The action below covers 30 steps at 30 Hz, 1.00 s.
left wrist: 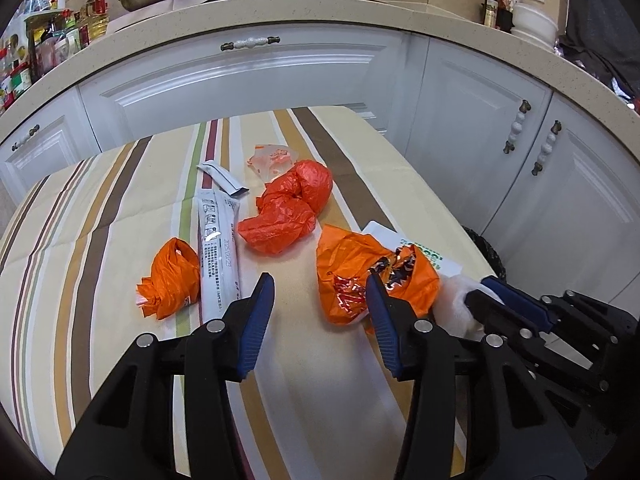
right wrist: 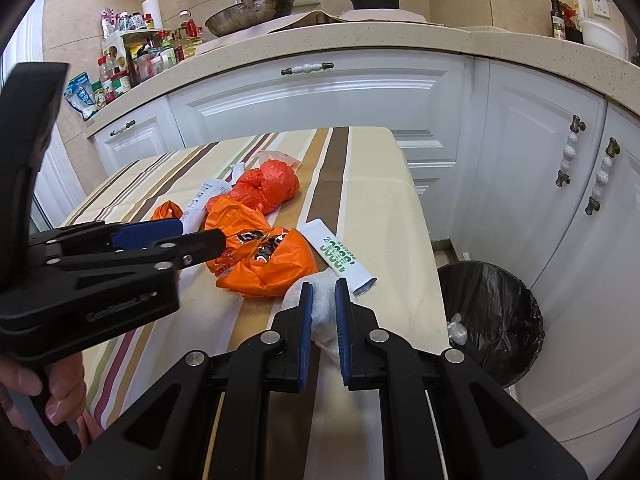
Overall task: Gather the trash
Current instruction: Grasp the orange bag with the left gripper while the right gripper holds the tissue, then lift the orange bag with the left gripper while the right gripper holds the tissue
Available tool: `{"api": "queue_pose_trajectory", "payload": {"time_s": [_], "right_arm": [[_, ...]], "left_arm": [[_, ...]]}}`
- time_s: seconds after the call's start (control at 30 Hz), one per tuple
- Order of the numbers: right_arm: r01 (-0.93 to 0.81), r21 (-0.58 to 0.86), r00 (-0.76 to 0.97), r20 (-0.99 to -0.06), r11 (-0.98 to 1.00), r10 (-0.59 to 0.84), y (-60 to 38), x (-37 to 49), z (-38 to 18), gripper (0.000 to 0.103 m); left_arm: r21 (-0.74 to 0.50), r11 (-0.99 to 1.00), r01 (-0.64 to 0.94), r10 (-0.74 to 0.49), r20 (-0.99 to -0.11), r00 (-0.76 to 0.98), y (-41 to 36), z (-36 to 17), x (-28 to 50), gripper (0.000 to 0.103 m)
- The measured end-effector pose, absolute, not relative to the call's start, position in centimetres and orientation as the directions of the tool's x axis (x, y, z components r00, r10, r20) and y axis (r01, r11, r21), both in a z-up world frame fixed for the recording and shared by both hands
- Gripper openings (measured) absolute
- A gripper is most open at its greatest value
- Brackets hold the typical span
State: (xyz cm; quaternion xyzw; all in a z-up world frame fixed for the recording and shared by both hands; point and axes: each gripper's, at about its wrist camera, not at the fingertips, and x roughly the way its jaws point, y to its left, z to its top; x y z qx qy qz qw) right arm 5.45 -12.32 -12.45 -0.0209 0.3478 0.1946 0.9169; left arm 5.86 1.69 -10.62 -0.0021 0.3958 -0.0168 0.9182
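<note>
The right hand-held gripper point(right wrist: 323, 294) pinches a white crumpled tissue point(right wrist: 325, 312) near the table's point(right wrist: 384, 216) right edge, beside a black-lined trash bin point(right wrist: 496, 312) on the floor. The left hand-held gripper point(left wrist: 320, 284) hangs spread over the table, next to an orange plastic bag point(left wrist: 352, 264).

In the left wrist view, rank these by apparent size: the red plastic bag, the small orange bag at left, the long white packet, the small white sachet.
Largest to smallest, as seen:
1. red plastic bag
2. long white packet and small orange bag: too alike to rank
3. small white sachet, though it lies farther from the camera
</note>
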Motion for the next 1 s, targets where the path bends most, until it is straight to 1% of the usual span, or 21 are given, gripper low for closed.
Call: {"api": "queue_pose_trajectory", "payload": {"time_s": [0.07,0.1,0.13,0.17,0.2,0.23,0.47,0.67,0.73,0.77,0.8,0.87,0.9,0.97,1.0], "right_arm": [[-0.377,0.099,0.679,-0.647,0.921,0.347,-12.3,5.4,-12.5,0.012],[-0.378,0.099,0.679,-0.647,0.921,0.348,-12.4,5.3,-12.5,0.012],[-0.38,0.1,0.678,-0.646,0.92,0.35,-12.4,5.2,-12.4,0.012],[-0.382,0.1,0.678,-0.645,0.919,0.352,-12.4,5.1,-12.4,0.012],[-0.384,0.099,0.679,-0.644,0.918,0.353,-12.5,5.1,-12.4,0.012],[-0.385,0.099,0.678,-0.644,0.917,0.355,-12.6,5.0,-12.4,0.012],[-0.382,0.105,0.674,-0.648,0.918,0.354,-12.8,5.1,-12.5,0.012],[-0.381,0.106,0.675,-0.647,0.918,0.355,-12.9,5.1,-12.5,0.012],[-0.381,0.105,0.675,-0.647,0.919,0.354,-12.9,5.1,-12.5,0.012],[-0.381,0.106,0.676,-0.647,0.919,0.354,-12.9,5.1,-12.5,0.012],[-0.381,0.106,0.675,-0.647,0.919,0.354,-12.9,5.1,-12.5,0.012],[-0.38,0.105,0.676,-0.647,0.919,0.353,-12.9,5.1,-12.5,0.012],[-0.378,0.103,0.675,-0.649,0.92,0.35,-12.9,5.1,-12.5,0.012],[-0.376,0.104,0.677,-0.648,0.921,0.349,-13.0,5.1,-12.4,0.012],[-0.375,0.104,0.678,-0.647,0.921,0.349,-13.0,5.1,-12.4,0.012]], "left_arm": [[-0.009,1.0,0.025,-0.023,-0.727,0.686,1.7,-10.8,6.2,0.047],[-0.009,1.0,0.021,-0.021,-0.726,0.688,1.8,-10.8,6.2,0.052],[-0.012,1.0,0.018,-0.021,-0.724,0.69,1.8,-10.7,6.3,0.06],[-0.017,1.0,0.017,-0.024,-0.722,0.691,1.9,-10.7,6.4,0.063],[-0.021,1.0,0.018,-0.027,-0.722,0.691,1.9,-10.7,6.4,0.069],[-0.022,1.0,0.019,-0.029,-0.724,0.69,1.8,-10.7,6.5,0.071],[-0.009,1.0,0.017,-0.018,-0.718,0.695,1.6,-11.1,6.9,0.07],[0.007,0.999,0.047,-0.028,-0.706,0.708,1.0,-11.0,6.7,0.053],[0.013,0.998,0.066,-0.038,-0.702,0.712,0.7,-11.0,6.5,0.043],[0.015,0.997,0.077,-0.044,-0.7,0.713,0.6,-11.0,6.5,0.04],[0.015,0.996,0.092,-0.056,-0.698,0.714,0.4,-11.0,6.4,0.033],[0.024,0.995,0.098,-0.054,-0.695,0.717,0.1,-11.0,6.3,0.032],[0.021,0.995,0.102,-0.058,-0.695,0.717,0.1,-11.0,6.3,0.028],[0.011,0.994,0.104,-0.067,-0.693,0.718,0.3,-10.9,6.3,0.017],[0.013,0.994,0.106,-0.068,-0.691,0.72,0.3,-10.9,6.3,0.009]]}}
